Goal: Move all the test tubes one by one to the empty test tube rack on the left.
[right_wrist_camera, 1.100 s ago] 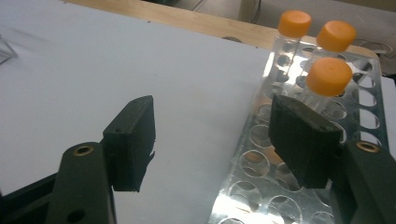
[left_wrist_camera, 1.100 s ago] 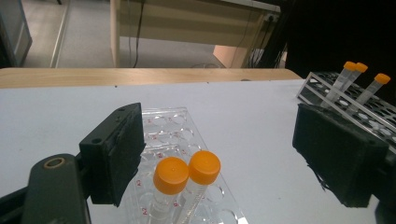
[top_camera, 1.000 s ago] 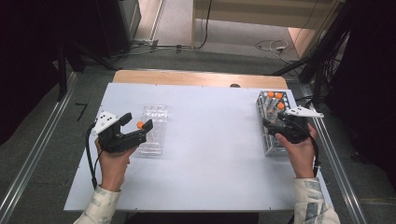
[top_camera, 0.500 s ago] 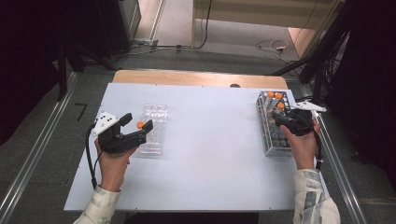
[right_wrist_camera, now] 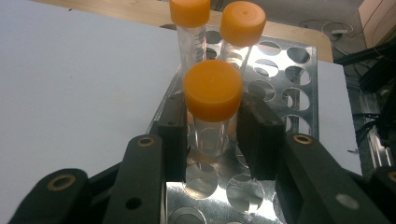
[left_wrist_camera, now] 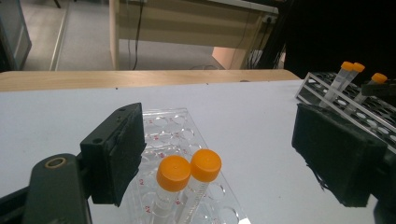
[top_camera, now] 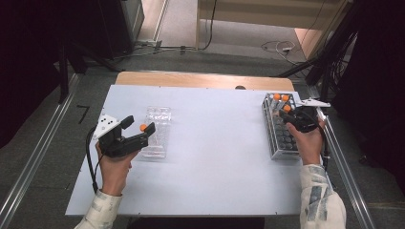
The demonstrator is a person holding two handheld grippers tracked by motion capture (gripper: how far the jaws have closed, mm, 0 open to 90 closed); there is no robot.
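From above, our right gripper (top_camera: 295, 120) looked tiny at the metal rack (top_camera: 279, 138). Its own camera showed more: the jaws had just been closing and hugged an orange-capped tube (right_wrist_camera: 212, 107) there. Our left gripper (top_camera: 138, 133) stood wide open over the clear tray (top_camera: 157, 131).

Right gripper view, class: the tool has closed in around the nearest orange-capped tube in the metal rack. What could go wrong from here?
1. The right tool has just been closing around the nearest tube, and its pads sit low, under the cap. Lifted at an angle, the tube could jam in the metal rack.
2. Two neighbouring tubes stand just behind and could get knocked.
3. The left tool, open, straddles two tubes in the clear tray; a stray move might tip them.
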